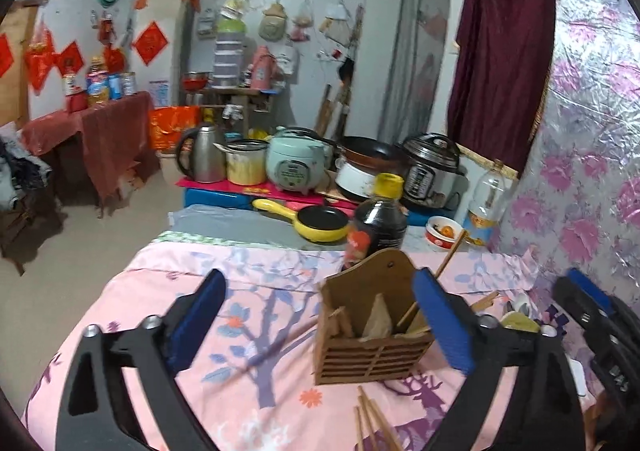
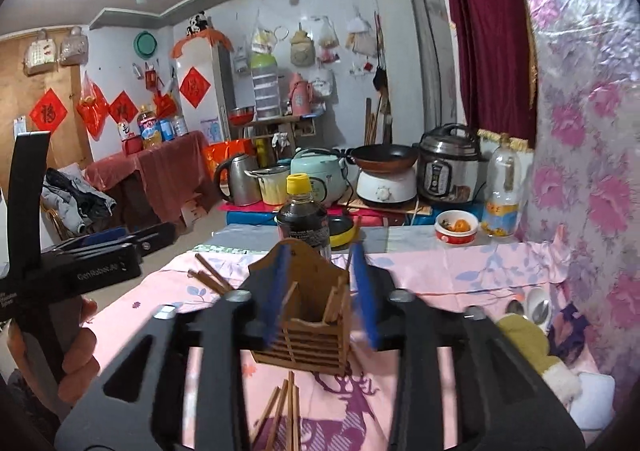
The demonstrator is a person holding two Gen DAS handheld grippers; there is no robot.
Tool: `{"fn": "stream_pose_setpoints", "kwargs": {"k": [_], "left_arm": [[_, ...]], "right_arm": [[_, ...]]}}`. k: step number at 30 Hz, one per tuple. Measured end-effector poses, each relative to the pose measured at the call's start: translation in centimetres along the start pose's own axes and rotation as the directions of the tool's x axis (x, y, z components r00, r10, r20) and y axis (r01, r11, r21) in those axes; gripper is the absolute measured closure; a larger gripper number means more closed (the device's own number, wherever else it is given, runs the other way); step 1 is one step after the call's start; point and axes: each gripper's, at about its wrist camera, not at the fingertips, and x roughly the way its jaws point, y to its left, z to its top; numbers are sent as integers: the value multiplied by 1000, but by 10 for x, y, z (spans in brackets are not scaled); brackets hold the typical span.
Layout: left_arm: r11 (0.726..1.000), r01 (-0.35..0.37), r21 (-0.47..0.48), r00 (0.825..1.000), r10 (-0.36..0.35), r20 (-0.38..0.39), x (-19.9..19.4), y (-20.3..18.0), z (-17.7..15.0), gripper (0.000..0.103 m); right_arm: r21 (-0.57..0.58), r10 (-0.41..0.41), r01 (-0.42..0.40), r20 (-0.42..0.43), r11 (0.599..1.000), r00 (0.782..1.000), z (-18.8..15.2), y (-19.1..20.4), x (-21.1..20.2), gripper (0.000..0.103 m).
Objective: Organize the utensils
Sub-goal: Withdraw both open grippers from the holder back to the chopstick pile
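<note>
A slatted wooden utensil holder [image 1: 372,347] stands upright on the pink floral cloth [image 1: 192,279], with chopsticks leaning out of its right compartment. My left gripper [image 1: 320,315] is wide open, and the holder sits between its fingers, close to the right pad. A blurred thin stick [image 1: 276,347] crosses the cloth between the fingers. My right gripper [image 2: 322,295] is open; the holder [image 2: 308,343] shows between its blue pads but lies further ahead, with no pad pressing on it. Loose chopsticks [image 2: 284,403] lie in front of the holder, and more chopsticks [image 2: 208,275] lie to its left.
A dark sauce bottle [image 2: 302,219] stands just behind the holder. Spoons [image 2: 536,307] and a yellow-green cloth [image 2: 524,343] lie at the right by the floral wall. A yellow pan [image 1: 316,223], a red-rimmed bowl [image 2: 456,229], cookers and a kettle crowd the far end.
</note>
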Motion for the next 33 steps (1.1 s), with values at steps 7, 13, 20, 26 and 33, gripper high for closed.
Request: {"fn": "stream_pose_setpoints", "kwargs": {"k": [7, 13, 20, 26, 33], "left_arm": [[998, -56, 21, 995, 57, -85, -23, 15, -62, 6], [999, -25, 30, 963, 32, -267, -1, 32, -139, 6], [999, 10, 30, 914, 3, -405, 21, 36, -165, 6], [990, 60, 124, 895, 1, -447, 26, 11, -174, 6], [970, 186, 156, 843, -76, -533, 37, -13, -192, 6]], "right_arm": [[0, -6, 6, -11, 1000, 1000, -46, -11, -50, 16], [16, 6, -4, -103, 1000, 995, -109, -27, -51, 10], [125, 63, -22, -333, 992, 941, -140, -45, -9, 10], [117, 30, 15, -366, 993, 930, -144, -47, -3, 10], [167, 19, 47, -378, 985, 926, -145, -59, 1, 10]]}}
